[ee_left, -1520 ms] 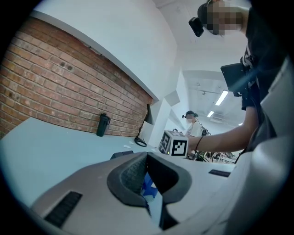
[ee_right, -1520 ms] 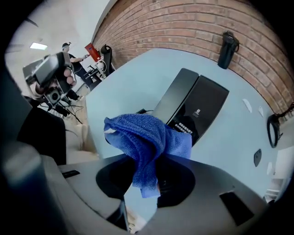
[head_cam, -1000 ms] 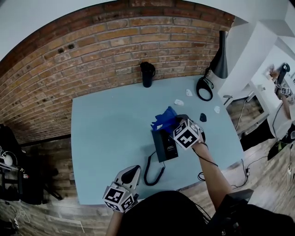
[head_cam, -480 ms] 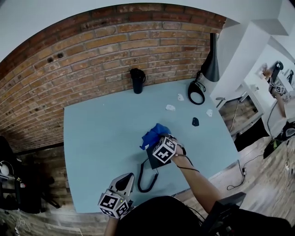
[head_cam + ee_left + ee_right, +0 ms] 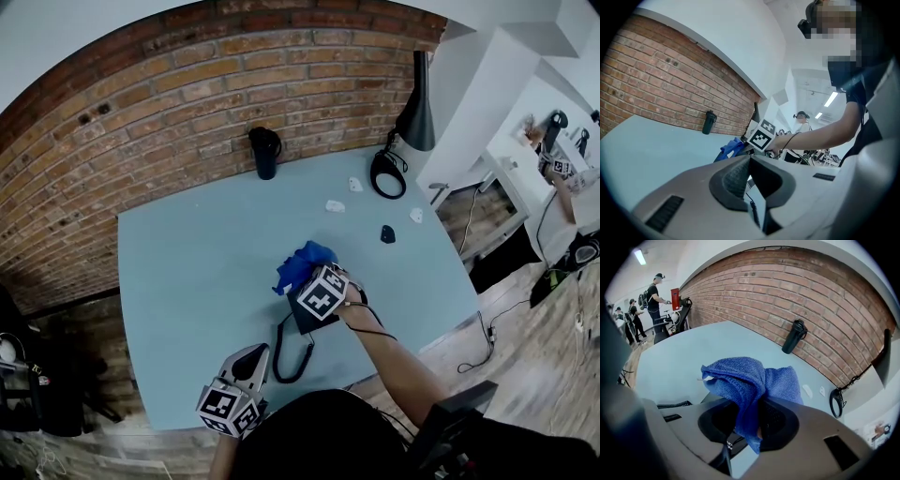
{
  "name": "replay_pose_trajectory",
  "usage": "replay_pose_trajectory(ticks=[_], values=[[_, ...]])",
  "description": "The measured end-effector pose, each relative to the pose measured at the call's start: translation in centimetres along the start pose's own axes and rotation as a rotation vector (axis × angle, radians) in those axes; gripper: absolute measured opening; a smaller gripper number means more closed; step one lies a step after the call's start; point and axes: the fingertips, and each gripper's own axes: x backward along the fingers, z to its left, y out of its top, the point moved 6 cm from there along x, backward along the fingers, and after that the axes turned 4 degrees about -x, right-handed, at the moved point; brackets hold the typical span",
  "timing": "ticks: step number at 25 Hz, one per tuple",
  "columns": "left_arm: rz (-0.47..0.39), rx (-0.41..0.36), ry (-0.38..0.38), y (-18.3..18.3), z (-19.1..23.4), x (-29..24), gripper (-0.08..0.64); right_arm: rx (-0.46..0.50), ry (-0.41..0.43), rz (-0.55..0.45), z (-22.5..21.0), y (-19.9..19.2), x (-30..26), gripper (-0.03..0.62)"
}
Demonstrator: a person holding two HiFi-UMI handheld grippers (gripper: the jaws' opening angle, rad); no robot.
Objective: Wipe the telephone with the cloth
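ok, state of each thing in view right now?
right gripper: shut on the cloth
left gripper: shut, empty, apart from the telephone
cloth: bunched, hanging from the jaws over the telephone
telephone: lying on the table, cord trailing
tumbler: upright, lid on
headphones: lying flat

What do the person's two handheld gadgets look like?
The left gripper and right gripper are grey plastic, each with dark ribbed pads and a cube of black-and-white square markers. A thin black cable runs along the right forearm. The person wears a dark top.
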Motion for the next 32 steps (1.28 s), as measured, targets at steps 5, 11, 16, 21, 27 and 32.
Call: replay_pose_trajectory(ticks=[5, 11, 16, 21, 27, 32], values=[[-0.008, 0.007, 0.013, 0.0, 0.2, 0.1, 0.014, -0.027, -0.012, -0.014, 0.2, -0.3, 0.1, 0.124], [0.005, 0.01, 0.01, -0.2, 0.1, 0.1, 0.014, 0.001, -0.04, -0.016, 0.8, -0.5, 0.1, 0.124], [0.011, 0.013, 0.007, -0.4, 0.0, -0.1, 0.014, -0.003, -0.063, -0.018, 0.7, -0.6, 0.1, 0.124], [0.006, 0.015, 0.012, -0.3, 0.2, 0.0, 0.014, -0.004, -0.071, -0.014, 1.1, -0.8, 0.3, 0.124], [0.016, 0.019, 0.004, -0.6, 0.0, -0.3, 0.014, -0.023, -0.066, -0.017, 1.2, -0.9, 0.3, 0.124], [0.019, 0.023, 0.0, -0.7, -0.1, -0.4, 0.014, -0.022, -0.071, -0.018, 1.5, -1.2, 0.3, 0.124]])
